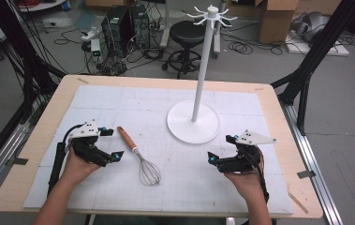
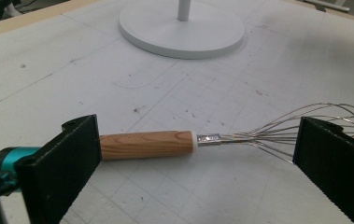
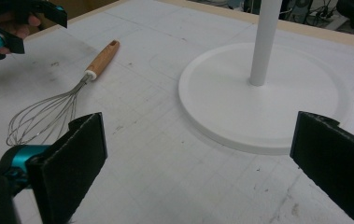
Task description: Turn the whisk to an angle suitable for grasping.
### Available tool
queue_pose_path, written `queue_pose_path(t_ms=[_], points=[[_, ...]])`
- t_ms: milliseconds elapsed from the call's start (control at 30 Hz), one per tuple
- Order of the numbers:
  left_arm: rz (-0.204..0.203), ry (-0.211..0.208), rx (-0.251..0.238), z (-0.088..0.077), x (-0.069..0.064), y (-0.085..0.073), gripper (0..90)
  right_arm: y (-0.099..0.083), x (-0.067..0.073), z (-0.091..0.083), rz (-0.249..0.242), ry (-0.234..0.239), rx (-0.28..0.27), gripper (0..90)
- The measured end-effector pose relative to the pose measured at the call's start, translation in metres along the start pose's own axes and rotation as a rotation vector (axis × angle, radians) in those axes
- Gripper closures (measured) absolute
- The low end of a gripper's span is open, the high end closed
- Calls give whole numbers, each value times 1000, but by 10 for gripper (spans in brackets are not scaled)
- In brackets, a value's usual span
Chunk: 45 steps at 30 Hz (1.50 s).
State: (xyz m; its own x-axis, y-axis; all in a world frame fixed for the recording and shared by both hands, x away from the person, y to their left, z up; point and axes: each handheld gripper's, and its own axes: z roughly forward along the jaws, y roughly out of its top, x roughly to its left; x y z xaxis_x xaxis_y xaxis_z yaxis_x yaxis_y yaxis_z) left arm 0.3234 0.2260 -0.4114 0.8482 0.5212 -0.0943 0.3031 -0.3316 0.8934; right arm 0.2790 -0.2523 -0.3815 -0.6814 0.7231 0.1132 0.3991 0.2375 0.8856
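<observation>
Your left gripper (image 1: 112, 143) sits at the near left of the table (image 1: 39, 140), jaws spread wide and holding nothing. In the left gripper view, its jaws frame the whisk (image 2: 221, 138) without touching it: the wooden handle (image 2: 146, 144) runs behind the left jaw, and the wire loops (image 2: 315, 123) reach behind the right jaw.

Your right gripper (image 1: 218, 158) sits at the near right, jaws likewise wide apart and empty, well apart from the whisk.

The whisk lies flat on the white gridded mat (image 1: 240, 187), between the two grippers and nearer the left one. Its wire end points toward you; its handle points away and to the left.

Farther back, the white stand (image 1: 193, 122) rests upright on its round base near the mat's centre, apart from the whisk. Its hook crown (image 1: 211, 14) tops the pole.
</observation>
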Motion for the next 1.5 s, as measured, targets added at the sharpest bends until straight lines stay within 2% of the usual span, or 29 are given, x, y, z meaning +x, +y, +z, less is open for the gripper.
queue_pose_path(t_ms=[200, 400, 1033, 1333, 1500], points=[[0, 2, 2, 3, 2, 3, 17, 0, 1, 1, 3, 0, 5, 25], [44, -10, 34, 11, 0, 15, 17, 0, 0, 1, 4, -1, 3, 25], [39, 18, 78, 15, 3, 10, 17, -1, 1, 1, -2, -5, 5, 25], [27, 28, 56, 2, 6, 5, 17, 3, 5, 7, -5, 4, 14, 25], [25, 36, 29, -9, 7, 4, 17, 12, 13, 21, -17, 19, 38, 25]])
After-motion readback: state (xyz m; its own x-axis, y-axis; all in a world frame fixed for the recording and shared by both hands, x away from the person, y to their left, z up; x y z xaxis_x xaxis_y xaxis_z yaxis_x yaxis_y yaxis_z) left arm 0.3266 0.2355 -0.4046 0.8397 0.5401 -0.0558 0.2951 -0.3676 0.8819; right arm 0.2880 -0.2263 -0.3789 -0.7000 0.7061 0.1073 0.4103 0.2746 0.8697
